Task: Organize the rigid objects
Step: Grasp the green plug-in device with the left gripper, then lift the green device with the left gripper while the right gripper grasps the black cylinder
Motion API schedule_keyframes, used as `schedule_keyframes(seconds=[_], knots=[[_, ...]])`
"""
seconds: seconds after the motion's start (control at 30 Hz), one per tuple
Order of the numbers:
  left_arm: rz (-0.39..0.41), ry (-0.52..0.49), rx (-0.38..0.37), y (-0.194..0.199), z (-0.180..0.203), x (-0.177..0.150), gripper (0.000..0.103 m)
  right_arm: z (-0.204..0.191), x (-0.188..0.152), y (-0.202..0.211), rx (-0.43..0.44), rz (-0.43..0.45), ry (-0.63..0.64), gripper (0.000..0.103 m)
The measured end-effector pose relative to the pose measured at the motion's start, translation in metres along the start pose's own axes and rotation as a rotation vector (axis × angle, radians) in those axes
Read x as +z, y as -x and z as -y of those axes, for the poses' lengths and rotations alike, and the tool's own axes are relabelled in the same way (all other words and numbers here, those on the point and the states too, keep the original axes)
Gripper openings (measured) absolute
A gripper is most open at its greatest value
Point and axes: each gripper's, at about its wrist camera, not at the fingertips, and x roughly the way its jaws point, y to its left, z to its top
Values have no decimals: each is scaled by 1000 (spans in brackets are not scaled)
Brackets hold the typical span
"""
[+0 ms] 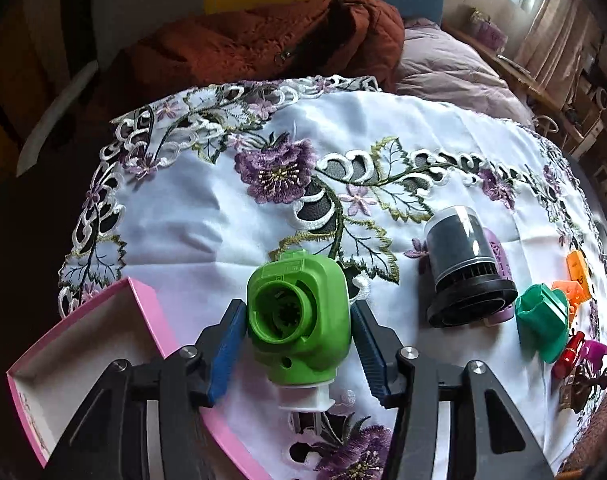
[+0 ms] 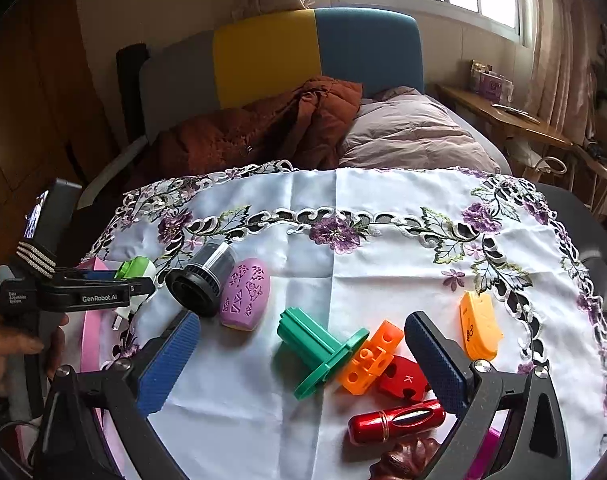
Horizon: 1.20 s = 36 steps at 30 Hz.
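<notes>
My left gripper (image 1: 297,322) is shut on a lime-green plastic plug-in device (image 1: 299,320) with a white base, held just right of an open pink box (image 1: 83,356). It also shows in the right wrist view (image 2: 135,268), in the left gripper (image 2: 139,280). My right gripper (image 2: 303,344) is open over the embroidered white cloth (image 2: 383,280), its pads either side of a teal flanged part (image 2: 319,352), an orange block (image 2: 369,360) and a red piece (image 2: 403,380). A red metallic cylinder (image 2: 395,420) lies in front.
A black cylinder with a clear cap (image 2: 201,280) and a purple oval case (image 2: 245,292) lie left of centre. An orange tag (image 2: 477,326) lies at the right. A brown carved object (image 2: 407,458) sits near the front edge. A bed with a rust jacket (image 2: 271,128) is behind.
</notes>
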Motion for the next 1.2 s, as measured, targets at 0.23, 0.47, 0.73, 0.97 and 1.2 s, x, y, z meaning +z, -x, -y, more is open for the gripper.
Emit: schedule_keyframes(seconds=[0.23, 0.47, 0.73, 0.97, 1.2], knots=[[98, -9, -31, 39, 4, -21, 54, -4, -3, -1, -4, -14, 22, 103], [251, 2, -54, 113, 1, -62, 54, -17, -8, -12, 80, -87, 53, 87], [307, 106, -90, 152, -28, -106, 54, -51, 18, -45, 167, -159, 55, 70], [309, 182, -91, 167, -59, -141, 54, -82, 50, -106, 162, -279, 85, 68], [310, 247, -93, 174, -82, -163, 54, -119, 34, -142, 145, -428, 236, 57]])
